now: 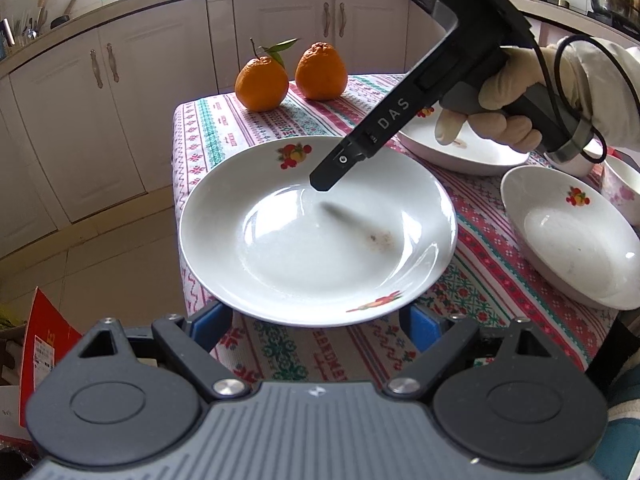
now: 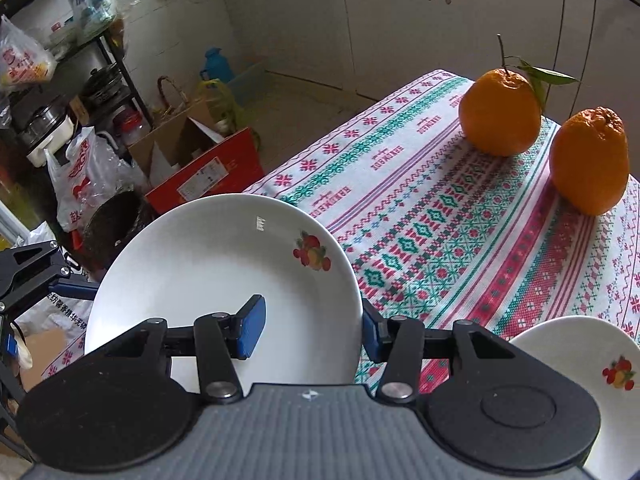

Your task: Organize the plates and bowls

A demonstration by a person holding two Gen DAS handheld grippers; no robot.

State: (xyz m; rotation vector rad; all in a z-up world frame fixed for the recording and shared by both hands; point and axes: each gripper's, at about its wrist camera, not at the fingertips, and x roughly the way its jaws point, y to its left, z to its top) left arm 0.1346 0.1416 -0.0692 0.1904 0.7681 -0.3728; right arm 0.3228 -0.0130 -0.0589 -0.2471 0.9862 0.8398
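Note:
A large white plate [image 1: 316, 236] with fruit prints lies at the table's near left corner; it also shows in the right wrist view [image 2: 200, 280]. My left gripper [image 1: 316, 322] is open, its blue pads under the plate's near rim on either side. My right gripper [image 2: 312, 328] is open, one pad over the plate's inside and the other outside its rim; in the left wrist view its finger [image 1: 332, 172] points down into the plate. A second white plate [image 1: 572, 236] lies to the right, and a third [image 1: 460, 148] lies behind the gloved hand.
Two oranges [image 1: 292, 76] stand at the table's far edge on the patterned cloth [image 2: 460, 220]. A floral cup [image 1: 622, 188] is at the far right. Boxes and bags [image 2: 192, 160] crowd the floor beside the table. Kitchen cabinets [image 1: 120, 80] stand behind.

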